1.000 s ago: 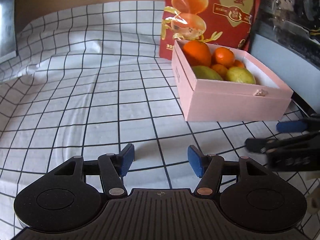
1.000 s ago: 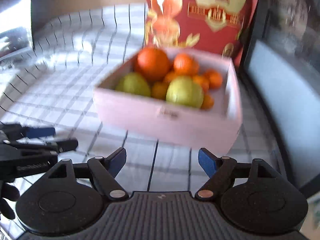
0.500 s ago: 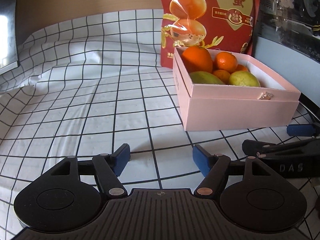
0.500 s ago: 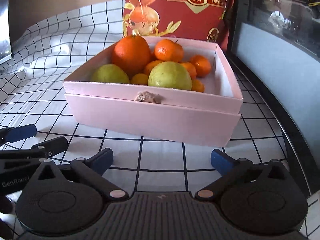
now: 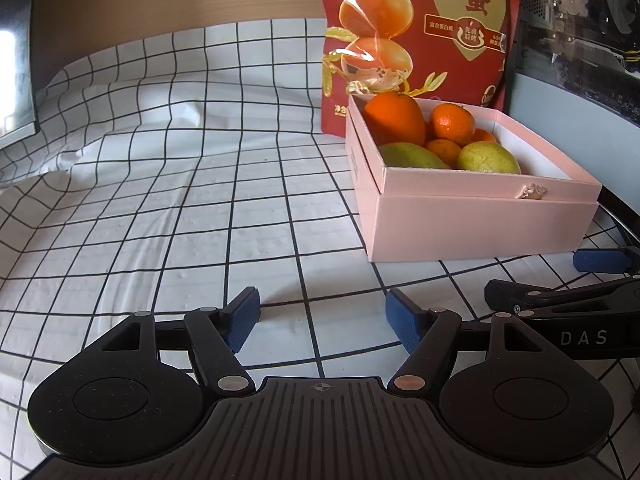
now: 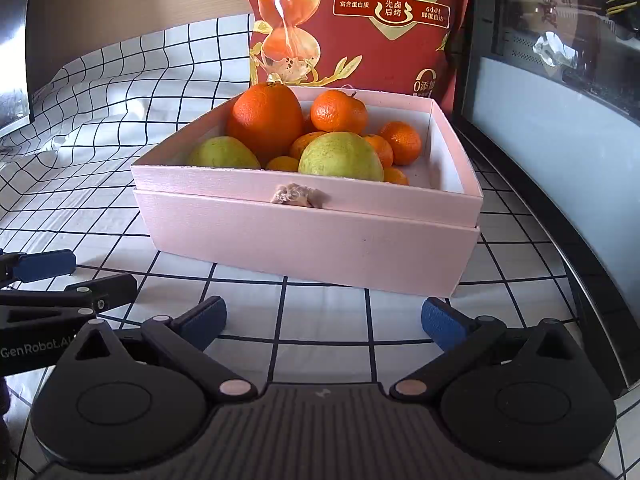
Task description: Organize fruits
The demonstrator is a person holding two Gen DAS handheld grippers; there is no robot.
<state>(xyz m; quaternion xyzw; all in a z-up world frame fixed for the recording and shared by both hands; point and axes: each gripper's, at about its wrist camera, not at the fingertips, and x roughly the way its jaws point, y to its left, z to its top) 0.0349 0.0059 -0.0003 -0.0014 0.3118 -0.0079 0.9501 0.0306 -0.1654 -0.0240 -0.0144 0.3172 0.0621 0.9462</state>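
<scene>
A white cloth (image 5: 160,208) with a black grid covers the table and rides up at the far edge in folds. On it, toward the right, stands a pink box (image 6: 304,236) with its open tray nested in a slightly wider base; a small tuft of trim sits on the middle of the near wall. A tall red bag (image 6: 360,28) printed with egg pictures stands upright just behind the box, touching or nearly touching its back wall. A dark glass-fronted unit (image 6: 560,80) runs along the right side.

All the fruit lies inside the box. A big orange (image 6: 265,118) sits at the back left, with two green fruits (image 6: 340,157) in front near the near wall, one left and one centre. Several small mandarins (image 6: 339,111) fill the back and right of the pile; the right end of the tray is bare.

The left gripper (image 5: 322,318) hangs low over bare cloth, left of the box, jaws spread wide with nothing between them. The right gripper (image 6: 323,318) faces the box's near wall, a little short of it, jaws likewise spread wide and empty. Both have just been opening. The two grippers sit side by side, near each other.
</scene>
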